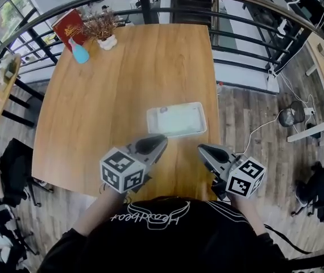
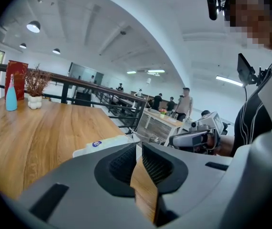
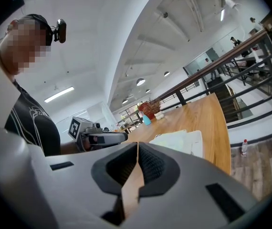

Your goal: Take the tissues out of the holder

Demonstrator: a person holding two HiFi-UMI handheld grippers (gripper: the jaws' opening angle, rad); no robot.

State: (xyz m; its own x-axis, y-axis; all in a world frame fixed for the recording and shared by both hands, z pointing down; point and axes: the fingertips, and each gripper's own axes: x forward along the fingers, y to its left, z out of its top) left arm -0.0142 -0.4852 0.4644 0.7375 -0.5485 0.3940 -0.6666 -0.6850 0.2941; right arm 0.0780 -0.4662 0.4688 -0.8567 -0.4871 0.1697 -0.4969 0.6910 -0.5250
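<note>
A white rectangular holder lies flat on the wooden table, with a pale pack of tissues in it. Both grippers hover over the table's near edge, short of the holder. My left gripper points at the holder's near left corner, shut and holding nothing. My right gripper sits just below its near right corner, also shut and holding nothing. In the left gripper view the shut jaws face the holder. In the right gripper view the shut jaws face the holder and its tissues.
At the table's far left corner stand a red box, a blue bottle and a dried plant in a white pot. A dark railing runs behind and to the right. Cables and a chair base lie on the floor at right.
</note>
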